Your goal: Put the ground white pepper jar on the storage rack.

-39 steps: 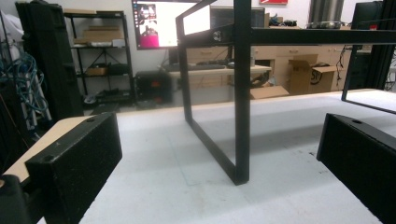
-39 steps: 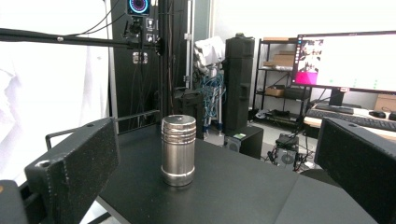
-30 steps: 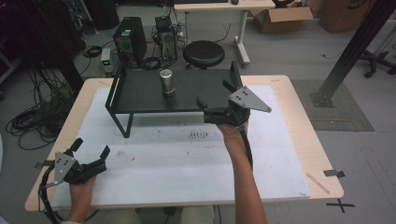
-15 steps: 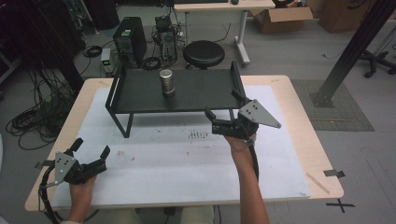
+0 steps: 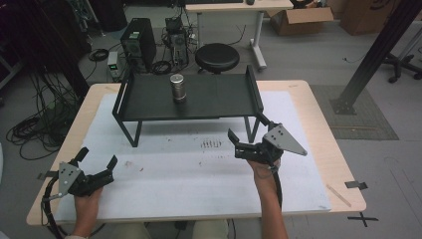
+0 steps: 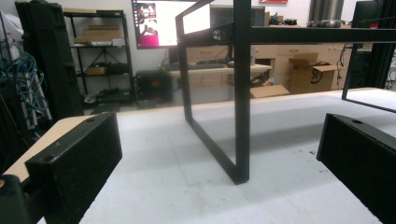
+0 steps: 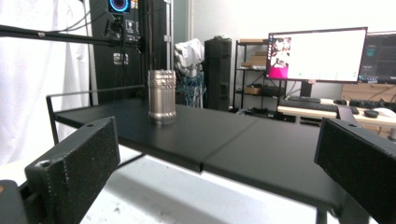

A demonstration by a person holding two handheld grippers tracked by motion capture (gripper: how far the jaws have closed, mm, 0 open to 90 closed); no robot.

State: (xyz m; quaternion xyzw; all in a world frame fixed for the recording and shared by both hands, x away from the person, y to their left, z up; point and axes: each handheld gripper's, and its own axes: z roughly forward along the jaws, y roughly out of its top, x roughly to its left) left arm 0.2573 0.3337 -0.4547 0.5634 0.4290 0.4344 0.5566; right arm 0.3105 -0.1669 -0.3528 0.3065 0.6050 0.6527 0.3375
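Metal canister (image 5: 178,87) stands upright on the black shelf (image 5: 219,97) atop the desk (image 5: 308,107). My right gripper (image 5: 242,144), jaws apart and empty, hangs before the shelf; next I would judge a reach up and left to it.

A silver metal canister (image 5: 177,87) with a ribbed band is standing out against the matte black shelf (image 5: 219,97). The white mat (image 5: 174,174), speckled with small dark marks, is covering the pale wood table (image 5: 318,119). Both the left gripper (image 5: 94,167) and the right gripper (image 5: 246,134) are showing black bodies, each topped by a grey plate.
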